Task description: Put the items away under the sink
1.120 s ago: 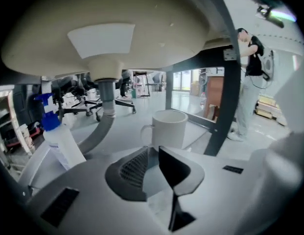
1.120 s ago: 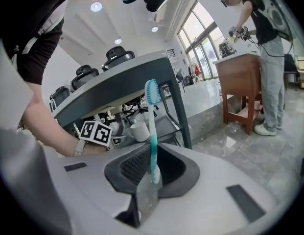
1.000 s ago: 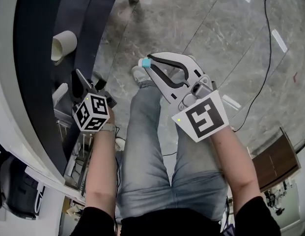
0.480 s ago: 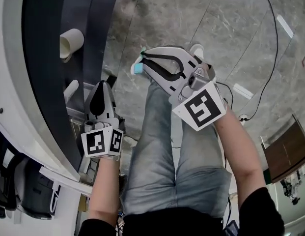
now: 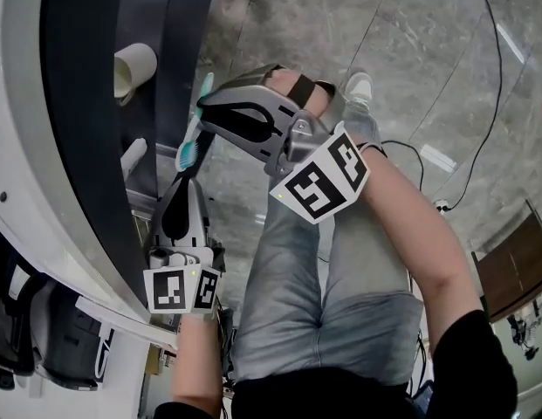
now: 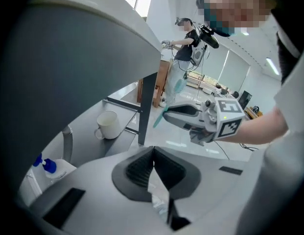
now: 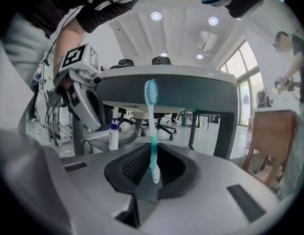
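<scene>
Teal and white plastic, the toothbrush (image 7: pixel 151 126) is standing upright in the right tool (image 7: pixel 151 176), whose jaws are pinching the handle near its lower end while the bristled head is pointing away from the camera. In the head view this tool is hovering above the person's jeans (image 5: pixel 288 304), carrying the brush close to the dark edge of the surface (image 5: pixel 74 120). The left tool (image 6: pixel 152 150) is hanging lower and nearer the person's body, its jaws pressed together with nothing between them, its tips pointing toward the space beneath the surface. Under there, a grey shelf (image 6: pixel 88 133) is carrying a white bottle (image 6: pixel 50 168) with a blue cap at the near end and a white mug (image 6: pixel 108 125) standing upright farther along, the two well apart. Beyond the tools, a grey stone-patterned floor (image 5: pixel 410 51) is spreading out, with a black cable (image 5: pixel 463 173) trailing across it and a wooden cabinet (image 5: pixel 506 278) standing at the right. Farther off, office chairs (image 7: pixel 161 126) are sitting behind the surface, and another person (image 6: pixel 183 33) is standing near bright windows.
</scene>
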`<state>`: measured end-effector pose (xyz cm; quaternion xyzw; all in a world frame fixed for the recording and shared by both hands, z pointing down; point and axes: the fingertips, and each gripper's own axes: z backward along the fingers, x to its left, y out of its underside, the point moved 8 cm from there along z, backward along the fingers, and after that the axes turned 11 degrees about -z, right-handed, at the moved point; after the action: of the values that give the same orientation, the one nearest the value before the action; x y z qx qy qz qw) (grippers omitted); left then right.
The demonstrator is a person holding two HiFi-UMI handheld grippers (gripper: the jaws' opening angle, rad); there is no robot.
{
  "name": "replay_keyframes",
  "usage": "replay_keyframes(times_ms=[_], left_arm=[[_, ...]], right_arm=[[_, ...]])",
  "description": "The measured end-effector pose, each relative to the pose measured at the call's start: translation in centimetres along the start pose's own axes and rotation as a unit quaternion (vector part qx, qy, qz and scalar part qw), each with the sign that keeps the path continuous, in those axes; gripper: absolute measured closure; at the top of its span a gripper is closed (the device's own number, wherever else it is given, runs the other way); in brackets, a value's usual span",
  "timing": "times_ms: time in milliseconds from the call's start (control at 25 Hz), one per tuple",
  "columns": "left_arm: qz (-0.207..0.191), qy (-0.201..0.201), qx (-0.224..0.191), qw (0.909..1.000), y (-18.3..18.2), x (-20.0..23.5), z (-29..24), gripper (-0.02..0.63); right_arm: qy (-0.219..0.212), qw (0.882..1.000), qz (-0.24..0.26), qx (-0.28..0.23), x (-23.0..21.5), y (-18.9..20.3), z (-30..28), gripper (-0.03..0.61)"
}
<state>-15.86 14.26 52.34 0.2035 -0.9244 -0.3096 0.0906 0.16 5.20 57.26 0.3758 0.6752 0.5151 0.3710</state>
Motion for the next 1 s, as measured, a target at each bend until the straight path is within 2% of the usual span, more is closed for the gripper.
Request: replay_keyframes(times_ms=[160, 400, 720, 1000], left_arm=[[0.009, 0.002, 0.011, 0.9999, 0.6, -0.2, 0.5, 0.591], [0.027, -0.008, 0.018, 0.9994, 1.2, -0.1, 1.3, 0.591], [0.057, -0.028, 0.017, 0.9978, 1.8, -0.3, 1.3, 0.591], [0.082, -0.039, 0.019, 0.9957, 2.3, 1.5, 0.1, 0.591]], right_arm=[[-0.019, 0.998, 0.056, -0.015, -0.1, 0.3, -2.4, 0.522], [-0.047, 0.992, 0.111, -0.034, -0.2, -0.2, -5.1, 0.522], [-0.092, 0.975, 0.196, -0.038, -0.2, 0.7, -8.8, 0.522], [-0.134, 0.961, 0.237, -0.055, 0.6, -0.7, -13.0, 0.522]])
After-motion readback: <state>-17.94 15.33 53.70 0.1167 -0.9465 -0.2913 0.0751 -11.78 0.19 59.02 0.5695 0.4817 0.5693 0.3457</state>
